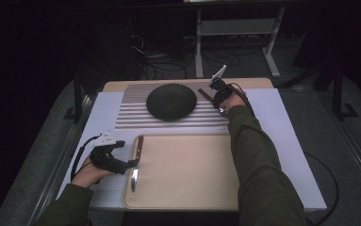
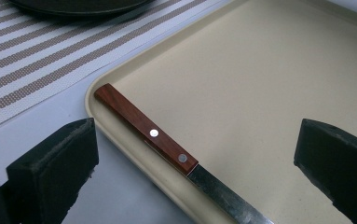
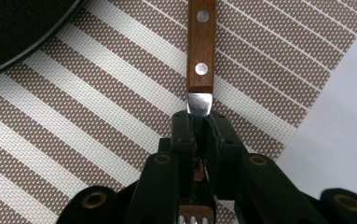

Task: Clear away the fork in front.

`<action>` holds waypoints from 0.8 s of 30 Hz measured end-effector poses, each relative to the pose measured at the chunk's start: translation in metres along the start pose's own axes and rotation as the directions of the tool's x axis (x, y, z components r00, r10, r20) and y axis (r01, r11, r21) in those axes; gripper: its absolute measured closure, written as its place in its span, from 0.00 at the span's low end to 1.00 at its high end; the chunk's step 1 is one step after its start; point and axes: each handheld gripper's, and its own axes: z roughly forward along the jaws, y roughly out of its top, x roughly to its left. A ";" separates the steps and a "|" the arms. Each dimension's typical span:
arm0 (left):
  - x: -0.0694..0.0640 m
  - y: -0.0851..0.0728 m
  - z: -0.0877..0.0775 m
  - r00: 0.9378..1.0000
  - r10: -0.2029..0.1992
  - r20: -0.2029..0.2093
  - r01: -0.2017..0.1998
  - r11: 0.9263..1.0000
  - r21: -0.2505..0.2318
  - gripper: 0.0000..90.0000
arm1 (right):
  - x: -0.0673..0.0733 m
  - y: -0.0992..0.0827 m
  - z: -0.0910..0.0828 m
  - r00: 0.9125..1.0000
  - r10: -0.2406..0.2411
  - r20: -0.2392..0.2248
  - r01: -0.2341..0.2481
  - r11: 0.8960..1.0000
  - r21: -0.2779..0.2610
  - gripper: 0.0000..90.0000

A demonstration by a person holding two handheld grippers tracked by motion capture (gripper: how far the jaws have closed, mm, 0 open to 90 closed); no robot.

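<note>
The right gripper point(image 3: 199, 122) clamps the metal neck of a wooden-handled fork point(image 3: 200, 46) lying on the striped mat point(image 1: 135, 117) near the table's far right corner, beside a dark plate point(image 1: 171, 100). The thin steel could slip or twist on lifting. The left gripper point(image 2: 195, 161) hovers wide open over a knife point(image 2: 148, 130) on the tray's point(image 1: 192, 174) left rim, touching nothing.

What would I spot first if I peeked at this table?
Probably the big dark round plate sitting on the striped mat at the far side. Next, the right tool pinching a wooden-handled fork by its metal neck on that mat, and the knife lying on the left edge of the tan tray.
</note>
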 end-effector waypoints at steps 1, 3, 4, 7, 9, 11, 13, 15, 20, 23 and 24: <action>0.000 0.000 0.000 1.000 0.000 0.000 0.000 1.000 0.000 0.00 | 0.000 0.000 0.000 1.000 0.002 -0.001 -0.002 1.000 -0.001 0.91; 0.000 0.000 0.000 1.000 -0.001 0.000 0.001 1.000 0.000 0.00 | -0.001 -0.001 0.000 1.000 0.005 -0.005 -0.005 1.000 -0.007 0.91; 0.000 0.000 0.000 1.000 -0.001 0.000 0.001 1.000 -0.001 0.00 | -0.001 -0.001 0.000 1.000 0.006 -0.007 -0.006 1.000 -0.010 0.91; 0.001 0.000 0.000 1.000 -0.002 0.000 0.002 1.000 -0.001 0.00 | -0.002 -0.003 -0.002 1.000 0.007 -0.017 -0.008 1.000 -0.022 0.91; 0.000 0.000 0.000 1.000 -0.002 0.000 0.002 1.000 -0.001 0.00 | -0.002 -0.004 -0.005 1.000 0.012 -0.028 -0.013 0.999 -0.033 0.91; 0.000 0.000 0.000 1.000 -0.002 -0.001 0.002 1.000 -0.001 0.00 | -0.003 -0.005 -0.010 0.999 0.010 -0.035 -0.012 0.999 -0.046 0.91; 0.000 0.000 -0.001 1.000 -0.003 -0.001 0.003 1.000 -0.001 0.00 | -0.003 -0.007 -0.016 0.999 0.010 -0.043 -0.012 0.998 -0.065 0.91; 0.000 0.000 -0.001 1.000 -0.007 -0.001 0.007 1.000 -0.003 0.00 | -0.002 -0.011 -0.022 0.999 0.005 -0.051 -0.010 0.996 -0.087 0.91; 0.000 0.001 -0.001 1.000 -0.023 -0.005 0.023 1.000 -0.006 0.00 | 0.002 -0.024 -0.035 0.997 -0.011 -0.074 0.001 0.992 -0.129 0.91; 0.000 0.002 -0.002 1.000 -0.028 -0.005 0.028 1.000 -0.012 0.00 | 0.009 -0.037 -0.044 0.995 -0.037 -0.098 0.021 0.987 -0.157 0.91; -0.001 0.003 -0.003 1.000 -0.030 -0.003 0.030 0.999 -0.013 0.00 | 0.010 -0.040 -0.046 0.994 -0.041 -0.103 0.024 0.987 -0.161 0.91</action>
